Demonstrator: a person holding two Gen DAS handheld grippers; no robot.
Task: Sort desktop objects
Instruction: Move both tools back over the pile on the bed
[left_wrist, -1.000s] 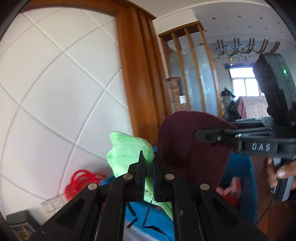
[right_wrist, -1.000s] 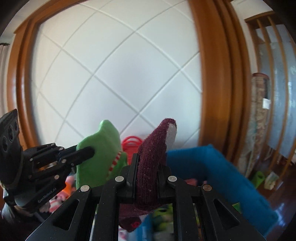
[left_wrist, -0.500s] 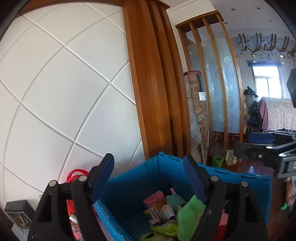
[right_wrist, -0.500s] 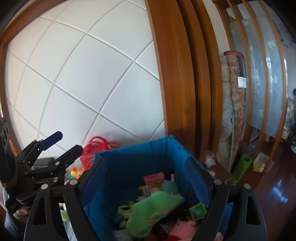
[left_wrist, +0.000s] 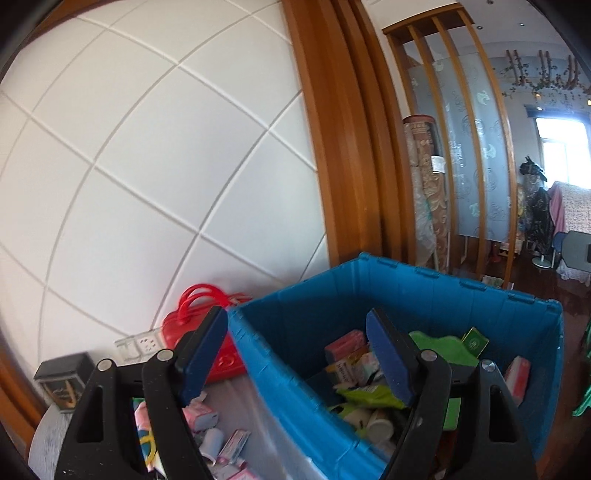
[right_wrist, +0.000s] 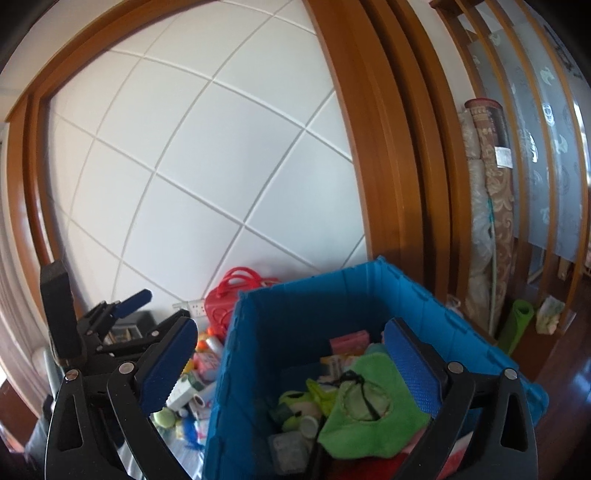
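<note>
A blue plastic bin (left_wrist: 406, 295) stands in front of me, filled with small packets and toys. A green cloth (right_wrist: 369, 410) lies on top of the pile inside the bin (right_wrist: 314, 295); its edge (left_wrist: 436, 343) also shows in the left wrist view. My left gripper (left_wrist: 295, 354) hangs open over the bin's near left corner with nothing between its blue pads. It also shows at the left of the right wrist view (right_wrist: 159, 306). My right gripper (right_wrist: 291, 365) is above the bin, its jaws opening wide and empty.
Loose packets and small toys (right_wrist: 192, 387) lie on the table left of the bin. A red handbag (left_wrist: 199, 321), a power strip (left_wrist: 144, 343) and a dark box (left_wrist: 66, 380) sit against the white tiled wall. A rolled carpet (right_wrist: 495, 206) leans by the wooden frame.
A second ago my left gripper was shut on the green cloth and my right on a maroon sock. Both have let go and opened, and both views have dipped toward the bin.
</note>
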